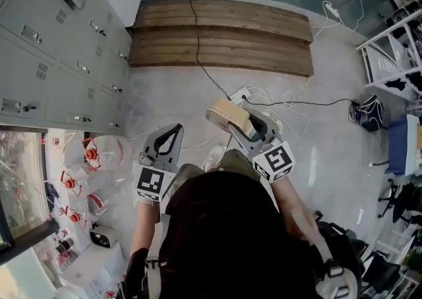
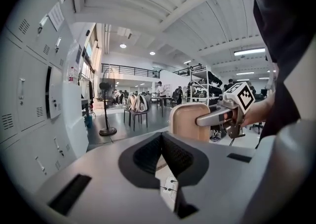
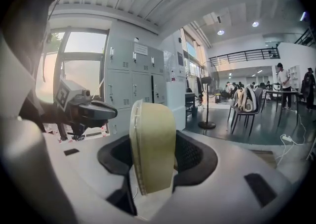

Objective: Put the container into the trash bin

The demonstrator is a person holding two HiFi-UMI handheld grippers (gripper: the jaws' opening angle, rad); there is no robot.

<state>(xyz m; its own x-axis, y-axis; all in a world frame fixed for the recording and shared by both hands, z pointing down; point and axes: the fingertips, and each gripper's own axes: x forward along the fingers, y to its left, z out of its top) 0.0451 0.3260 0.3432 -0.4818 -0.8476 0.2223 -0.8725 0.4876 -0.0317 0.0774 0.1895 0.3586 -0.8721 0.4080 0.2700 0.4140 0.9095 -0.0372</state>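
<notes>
While we stand beside the grey lockers (image 1: 59, 60), our right gripper (image 3: 157, 157) clamps the beige, round-cornered container (image 3: 154, 134) on edge, its ribbed rim closed and its contents unseen. Our left gripper (image 2: 160, 140), nearer the lockers, has its jaws together and empty. A paper notice (image 3: 140, 48) on the lockers is too small to read.

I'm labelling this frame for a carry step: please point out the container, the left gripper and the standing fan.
container (image 3: 154, 144), right gripper view, on its broad beige face.
left gripper (image 1: 173, 131), head view, at its closed fingertips.
standing fan (image 2: 107, 86), left gripper view, on its round head.
</notes>
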